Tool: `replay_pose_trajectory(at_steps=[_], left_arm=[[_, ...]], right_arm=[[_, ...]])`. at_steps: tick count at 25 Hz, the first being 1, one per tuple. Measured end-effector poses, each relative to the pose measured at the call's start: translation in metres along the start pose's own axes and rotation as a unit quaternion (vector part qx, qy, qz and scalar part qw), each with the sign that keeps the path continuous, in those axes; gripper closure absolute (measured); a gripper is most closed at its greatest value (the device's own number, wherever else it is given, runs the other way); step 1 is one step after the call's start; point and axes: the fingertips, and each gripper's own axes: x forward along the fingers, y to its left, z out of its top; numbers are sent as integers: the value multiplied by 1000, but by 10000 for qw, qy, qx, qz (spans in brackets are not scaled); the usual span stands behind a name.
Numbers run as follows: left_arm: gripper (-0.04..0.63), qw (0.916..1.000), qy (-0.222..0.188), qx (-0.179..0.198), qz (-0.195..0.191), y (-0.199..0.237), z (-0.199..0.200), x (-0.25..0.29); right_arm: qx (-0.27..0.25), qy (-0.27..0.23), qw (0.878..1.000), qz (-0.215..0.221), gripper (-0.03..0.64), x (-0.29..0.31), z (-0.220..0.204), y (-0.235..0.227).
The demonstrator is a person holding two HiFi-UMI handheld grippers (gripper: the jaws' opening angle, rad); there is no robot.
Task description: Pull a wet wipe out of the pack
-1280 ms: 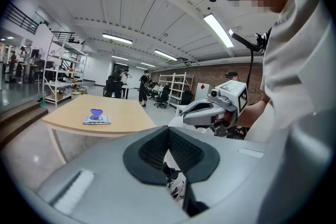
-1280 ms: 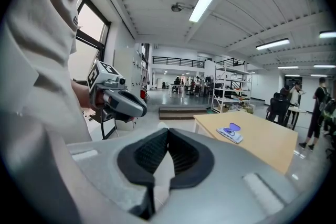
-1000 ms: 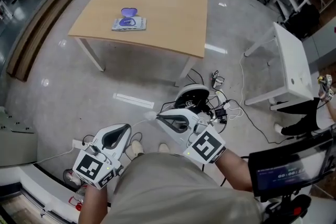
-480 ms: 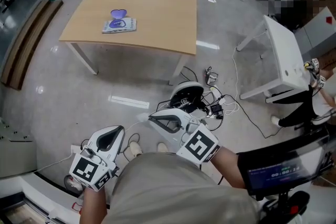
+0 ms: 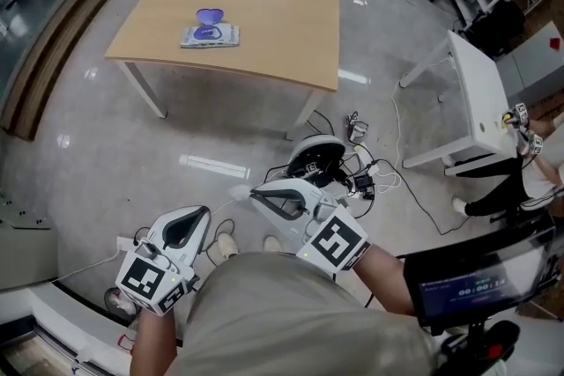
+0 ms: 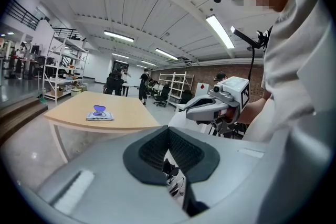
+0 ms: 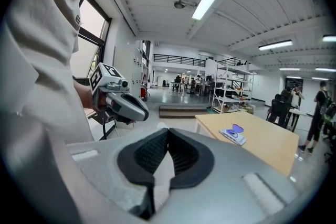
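**A:** Position of the wet wipe pack (image 5: 210, 35)?

**B:** It lay flat on the wooden table (image 5: 273, 4), toward the table's left side and in from the near edge. Its purple flap (image 5: 210, 15) stood raised at the far end of the pack. It was well apart from both grippers, with a stretch of glossy grey floor (image 5: 132, 145) between them and the table.

**A:** Left gripper (image 6: 168, 130)?

**B:** It was held low against the person's body, jaws pointing out toward the table. The ribbed pads (image 6: 152, 152) met at the tips. Only a narrow wedge of gap widened back toward the camera, and there was nothing in it.

**A:** And the right gripper (image 7: 168, 131)?

**B:** Much the same. The jaws were brought together at the tips, with no object between the dark pads (image 7: 185, 155). From the head view it sat a little ahead of the left one and angled across toward it. Each gripper showed in the other's camera, close alongside but not touching.

**A:** Anything else around?

**B:** A tangle of cables (image 5: 370, 180) and a round black-and-white unit (image 5: 315, 156) lay on the floor just past the right gripper. A white table (image 5: 480, 101) stood off to the right. A dark screen (image 5: 476, 277) sat near the person's right elbow. Metal shelving (image 6: 65, 68) and several standing people showed in the far background, too small to detail.
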Motion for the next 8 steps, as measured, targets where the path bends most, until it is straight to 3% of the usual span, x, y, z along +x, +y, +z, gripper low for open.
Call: replay_pose_trajectory(at_steps=[8], left_arm=[[592,10000,-17,-5,14,22,-3,-11]], right_arm=[[-18,21,10000,46,614,27,6,6]])
